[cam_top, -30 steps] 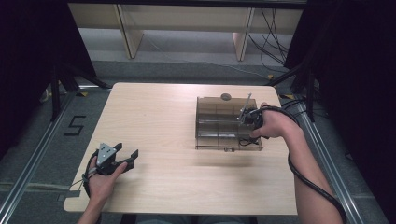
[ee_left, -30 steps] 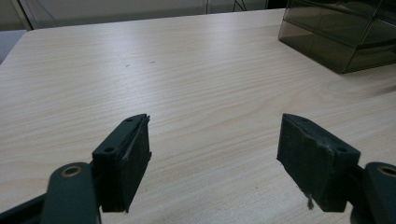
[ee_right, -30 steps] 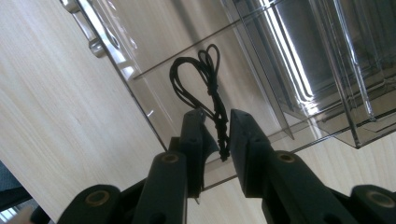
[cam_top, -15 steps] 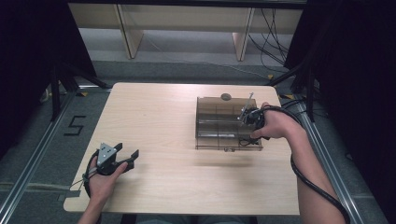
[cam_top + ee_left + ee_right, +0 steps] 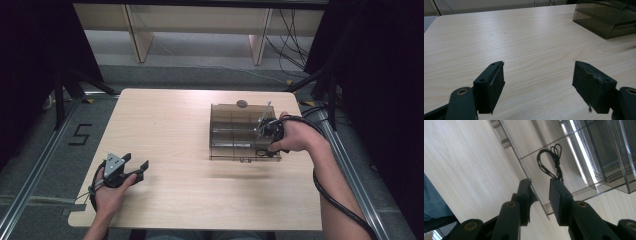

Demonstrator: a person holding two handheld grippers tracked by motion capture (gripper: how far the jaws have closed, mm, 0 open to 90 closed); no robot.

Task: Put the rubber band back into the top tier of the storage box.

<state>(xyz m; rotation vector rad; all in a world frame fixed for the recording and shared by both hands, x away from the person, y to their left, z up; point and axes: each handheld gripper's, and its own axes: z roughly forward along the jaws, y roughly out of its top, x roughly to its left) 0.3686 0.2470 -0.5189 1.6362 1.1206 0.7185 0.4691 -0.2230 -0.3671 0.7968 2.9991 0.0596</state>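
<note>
A smoky clear compartment box (image 5: 235, 132) stands on the right half of the wooden table (image 5: 170, 125). A person's right hand holds my right gripper (image 5: 264, 131) over the box's right end. In the right gripper view, my right gripper (image 5: 540, 182) has its jaws a narrow gap apart, straddling a thin clear edge of the box (image 5: 599, 150). A looped black cord (image 5: 549, 160) lies on the clear panel just past them, its tail reaching the right jaw's tip. My left gripper (image 5: 137, 161) rests near the front left corner, and its jaws (image 5: 539, 70) are wide open with nothing between them.
A small dark round object (image 5: 241, 103) sits at the box's back edge. The box's corner (image 5: 604, 20) shows far off in the left gripper view. Bare wood lies between the two grippers. Metal rails and dark curtains flank the table.
</note>
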